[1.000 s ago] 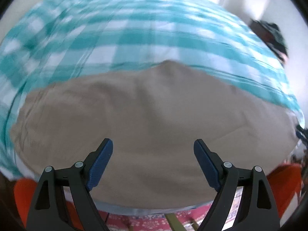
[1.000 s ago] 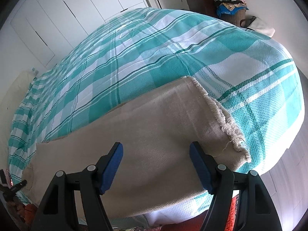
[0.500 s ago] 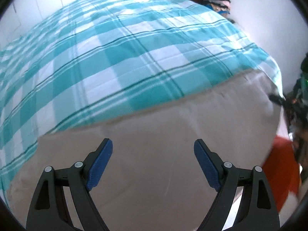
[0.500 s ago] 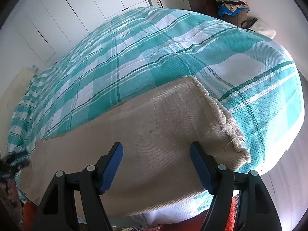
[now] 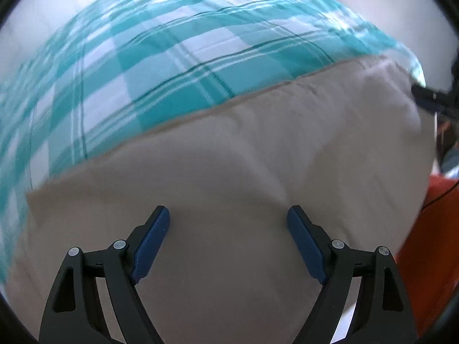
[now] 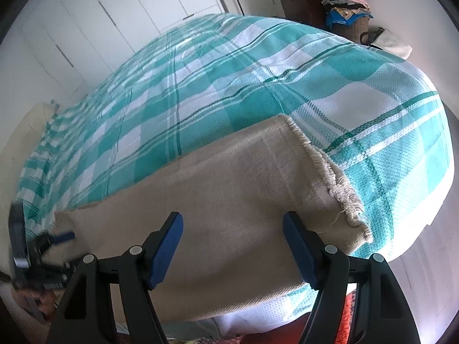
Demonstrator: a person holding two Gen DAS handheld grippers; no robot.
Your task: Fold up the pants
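- Since a second ago the left gripper [image 5: 226, 218] has swung along the pants [image 6: 229, 200]; the right gripper [image 6: 233, 225] stayed.
- Two grippers, both jaws wide, gripping nothing.
- One pair of beige pants, flat on one checked bedspread [image 6: 287, 74].

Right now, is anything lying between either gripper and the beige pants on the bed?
Nothing visible. The left gripper and right gripper both hang open directly over the beige pants, which lie flat and uncovered on the teal checked bedspread.

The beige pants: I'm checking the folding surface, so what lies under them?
The pants lie on a teal-and-white checked bedspread. The part under them is covered.
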